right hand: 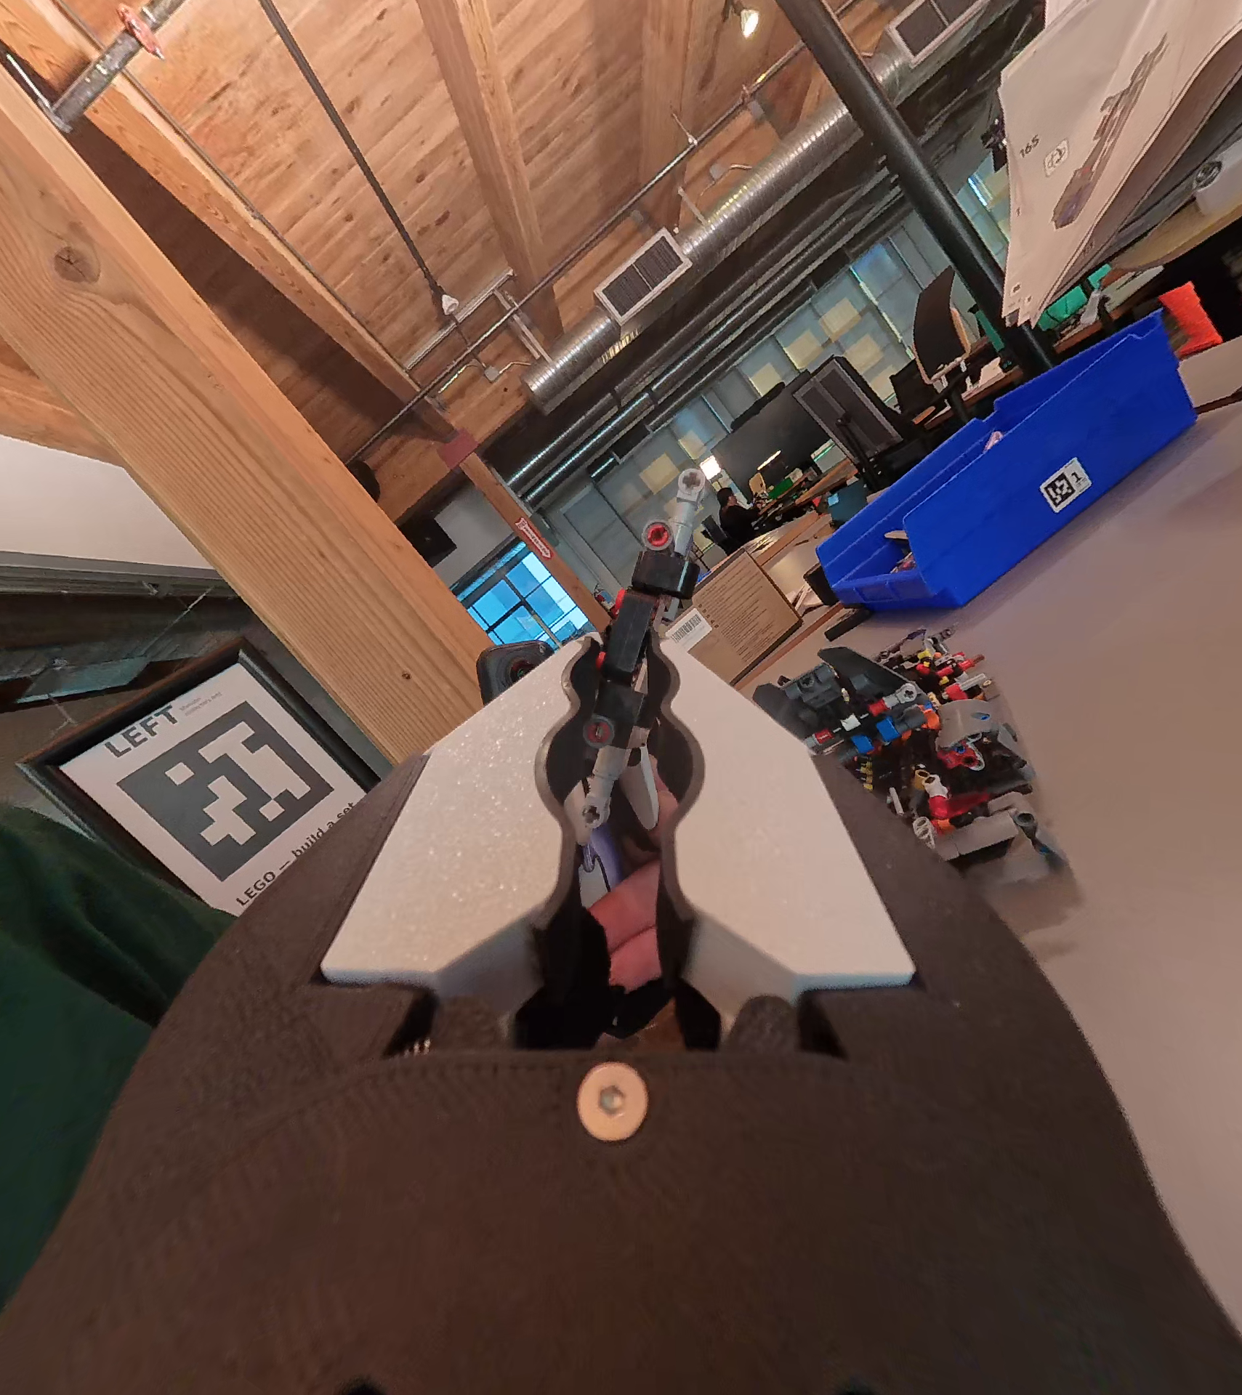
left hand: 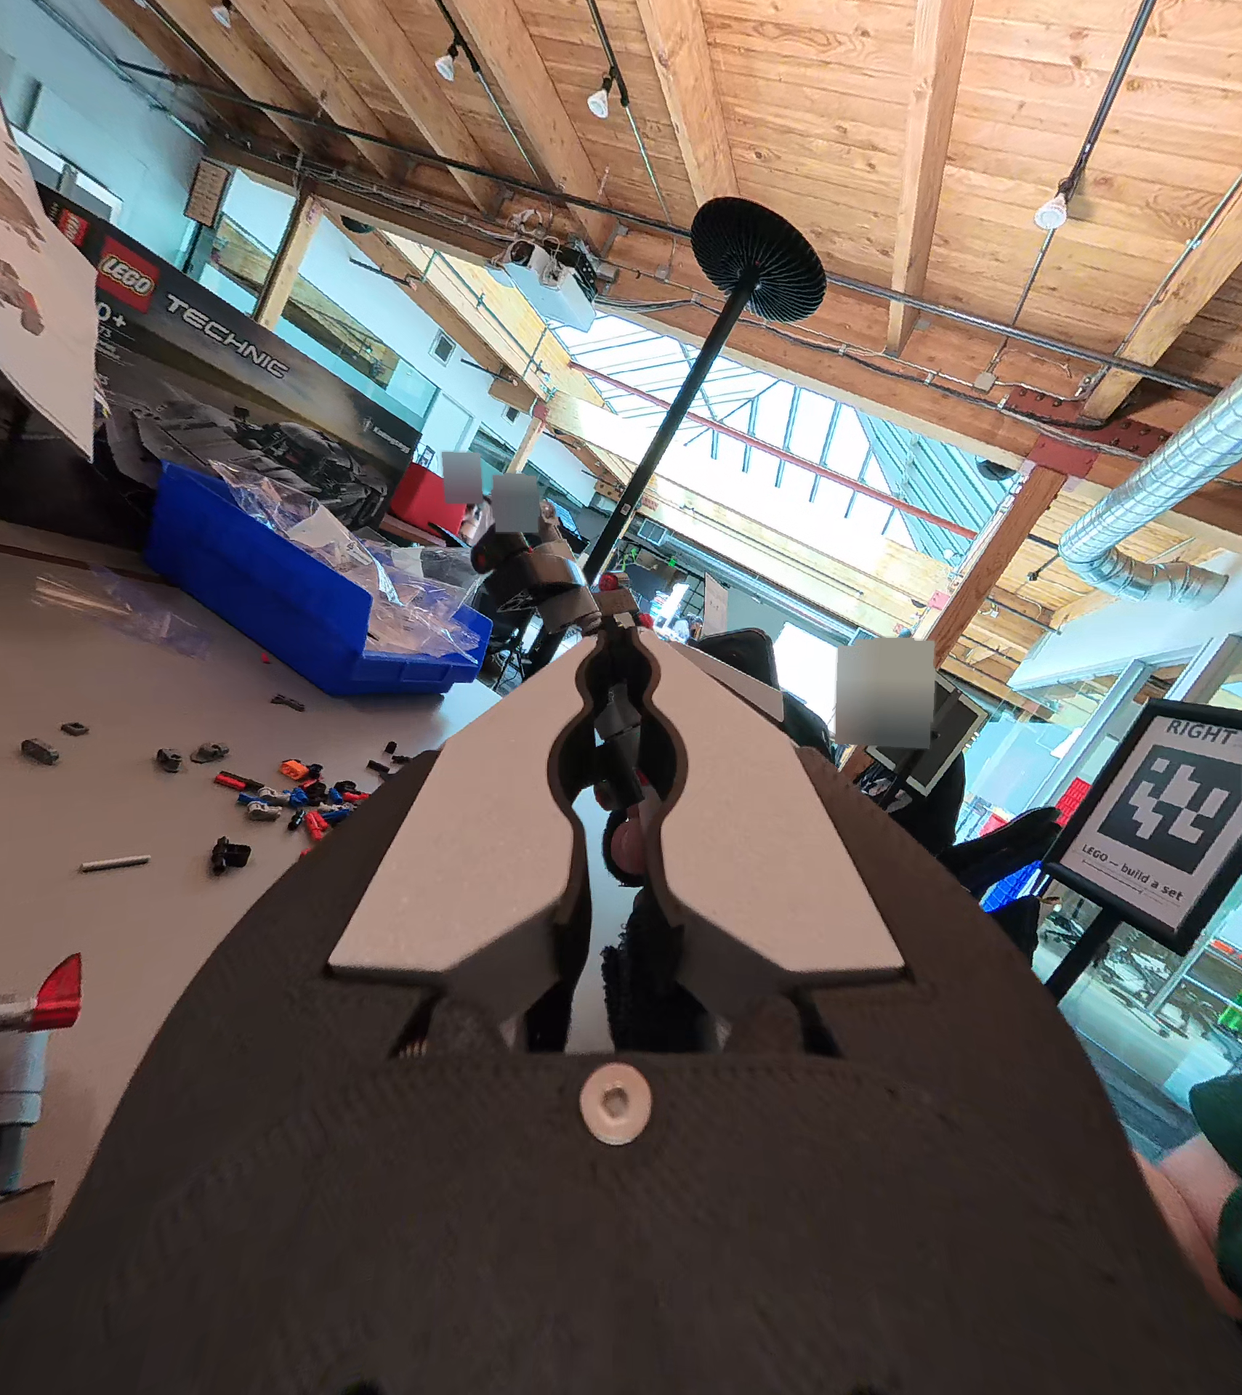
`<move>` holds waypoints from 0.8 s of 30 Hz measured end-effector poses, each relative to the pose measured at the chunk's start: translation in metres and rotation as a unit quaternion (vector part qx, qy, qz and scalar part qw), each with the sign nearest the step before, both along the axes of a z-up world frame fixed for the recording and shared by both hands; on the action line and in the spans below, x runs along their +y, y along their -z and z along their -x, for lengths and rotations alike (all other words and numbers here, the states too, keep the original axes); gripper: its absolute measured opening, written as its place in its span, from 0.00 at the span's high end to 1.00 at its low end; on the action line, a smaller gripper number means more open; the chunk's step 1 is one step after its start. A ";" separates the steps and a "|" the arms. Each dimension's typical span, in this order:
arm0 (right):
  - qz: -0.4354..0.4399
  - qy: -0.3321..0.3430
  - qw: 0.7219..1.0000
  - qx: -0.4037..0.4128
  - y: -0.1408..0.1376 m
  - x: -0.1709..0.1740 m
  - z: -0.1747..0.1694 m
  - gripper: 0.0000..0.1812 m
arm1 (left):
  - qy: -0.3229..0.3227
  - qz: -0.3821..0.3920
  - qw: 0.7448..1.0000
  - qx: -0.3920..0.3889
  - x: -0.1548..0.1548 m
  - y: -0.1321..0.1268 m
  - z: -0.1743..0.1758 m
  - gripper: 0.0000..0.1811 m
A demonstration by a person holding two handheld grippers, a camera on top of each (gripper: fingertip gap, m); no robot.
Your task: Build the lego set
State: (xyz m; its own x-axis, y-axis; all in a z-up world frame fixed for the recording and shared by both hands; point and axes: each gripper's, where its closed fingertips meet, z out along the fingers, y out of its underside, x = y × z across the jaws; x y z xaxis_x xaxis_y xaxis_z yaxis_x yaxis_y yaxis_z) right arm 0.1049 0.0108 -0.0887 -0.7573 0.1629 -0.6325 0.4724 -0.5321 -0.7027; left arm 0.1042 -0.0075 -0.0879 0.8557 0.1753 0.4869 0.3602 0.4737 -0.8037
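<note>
In the left wrist view my left gripper (left hand: 617,638) is raised off the table, tilted up, and shut on a small lego sub-assembly (left hand: 565,585). It has black and grey parts with red pins and sticks out past the fingertips. A black part of it (left hand: 617,725) sits between the fingers. In the right wrist view my right gripper (right hand: 629,649) is also raised and shut on a sub-assembly (right hand: 648,596) of black beams, red pins and a grey link (right hand: 685,498). I cannot tell whether both hold the same piece.
Loose small lego pieces (left hand: 293,792) lie on the grey table (left hand: 13,664). A larger partial build (right hand: 927,747) stands on the table to the right. There is a blue bin with plastic bags (left hand: 285,581), another blue bin (right hand: 1018,498), the lego box (left hand: 225,355) and an open instruction booklet (right hand: 1131,151). The tips of both grippers are at nearly the same place.
</note>
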 end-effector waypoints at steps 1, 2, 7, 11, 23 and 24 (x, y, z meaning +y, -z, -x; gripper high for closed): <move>0.001 -0.003 1.000 -0.001 0.000 -0.001 0.000 0.95 | -0.002 -0.001 1.000 0.000 -0.002 0.000 0.000 1.00; 0.002 -0.005 1.000 -0.002 0.000 -0.003 0.001 0.95 | -0.004 -0.002 1.000 0.001 -0.003 0.000 0.000 1.00; 0.008 -0.019 1.000 -0.008 0.000 -0.010 0.003 0.95 | -0.016 -0.006 1.000 0.001 -0.010 -0.001 0.001 1.00; 0.003 -0.019 1.000 -0.006 -0.001 -0.015 0.004 0.95 | -0.023 -0.008 1.000 0.004 -0.015 -0.002 0.003 1.00; 0.016 -0.001 1.000 -0.015 0.007 -0.005 0.004 0.83 | -0.025 -0.018 1.000 -0.003 -0.020 -0.002 0.008 1.00; 0.019 -0.005 1.000 -0.017 0.009 -0.006 0.003 0.82 | -0.025 -0.017 1.000 -0.002 -0.019 -0.001 0.008 1.00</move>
